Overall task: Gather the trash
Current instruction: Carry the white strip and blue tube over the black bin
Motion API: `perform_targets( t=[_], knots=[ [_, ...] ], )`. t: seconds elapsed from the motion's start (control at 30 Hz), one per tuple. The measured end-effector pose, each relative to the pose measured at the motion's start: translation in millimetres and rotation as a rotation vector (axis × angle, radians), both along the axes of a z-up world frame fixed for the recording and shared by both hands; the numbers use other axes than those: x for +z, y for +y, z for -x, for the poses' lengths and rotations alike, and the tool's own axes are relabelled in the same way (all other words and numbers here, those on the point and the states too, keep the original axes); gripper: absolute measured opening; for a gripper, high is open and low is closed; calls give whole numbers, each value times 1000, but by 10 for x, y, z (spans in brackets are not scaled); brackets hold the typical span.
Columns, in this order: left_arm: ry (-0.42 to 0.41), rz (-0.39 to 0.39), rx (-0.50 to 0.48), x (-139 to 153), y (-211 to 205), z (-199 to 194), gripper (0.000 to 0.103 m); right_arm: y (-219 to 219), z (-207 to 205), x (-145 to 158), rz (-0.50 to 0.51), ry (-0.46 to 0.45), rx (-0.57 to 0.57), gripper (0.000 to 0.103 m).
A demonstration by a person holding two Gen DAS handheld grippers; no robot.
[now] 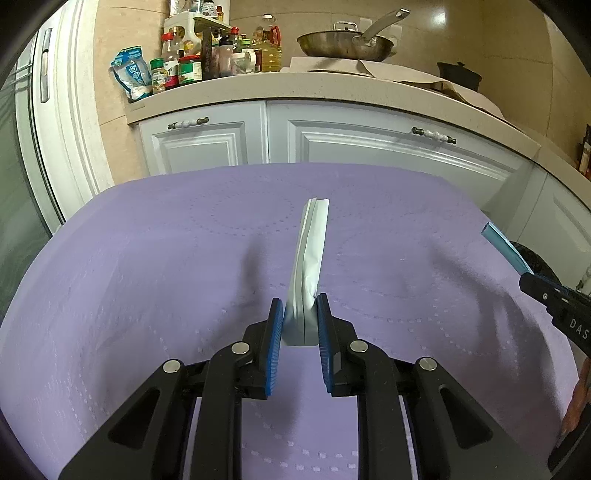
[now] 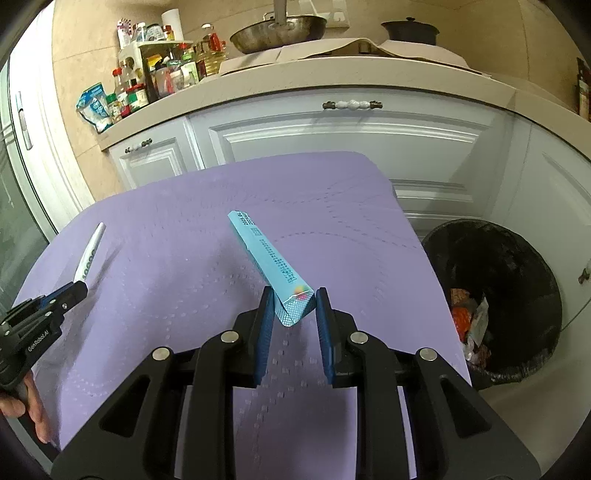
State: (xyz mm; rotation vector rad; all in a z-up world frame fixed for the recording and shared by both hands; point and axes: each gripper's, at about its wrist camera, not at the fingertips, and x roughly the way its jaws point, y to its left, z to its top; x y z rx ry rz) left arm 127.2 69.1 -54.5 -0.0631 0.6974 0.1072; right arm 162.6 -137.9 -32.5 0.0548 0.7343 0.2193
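Note:
My left gripper [image 1: 300, 314] is shut on a flat white packet [image 1: 310, 251] and holds it edge-up above the purple tablecloth [image 1: 147, 258]. The packet also shows in the right wrist view [image 2: 88, 254], with the left gripper [image 2: 79, 286] at the left edge. My right gripper [image 2: 294, 306] is shut on a long light-blue wrapper [image 2: 266, 254] held above the cloth [image 2: 166, 258]. The wrapper's tip [image 1: 504, 247] and the right gripper's body show at the right of the left wrist view. A black-lined trash bin [image 2: 517, 258] with wrappers in it stands on the floor right of the table.
White cabinets [image 1: 332, 136] with a beige counter [image 1: 332, 83] stand behind the table. On the counter are bottles and jars [image 1: 207, 55], a pan [image 1: 343, 44] and a dark pot [image 2: 410, 29]. A white door [image 1: 55, 110] is at the left.

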Motion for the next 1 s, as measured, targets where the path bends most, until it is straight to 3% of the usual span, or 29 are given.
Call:
perform_targets(
  t=[0.6, 1.0],
  knots=[
    [-41, 7, -59, 98, -411, 96, 19, -377, 300, 125, -34, -47, -81, 22],
    [-123, 33, -205, 350, -1155, 67, 19, -1023, 521, 320, -38, -123, -228, 22]
  ],
)
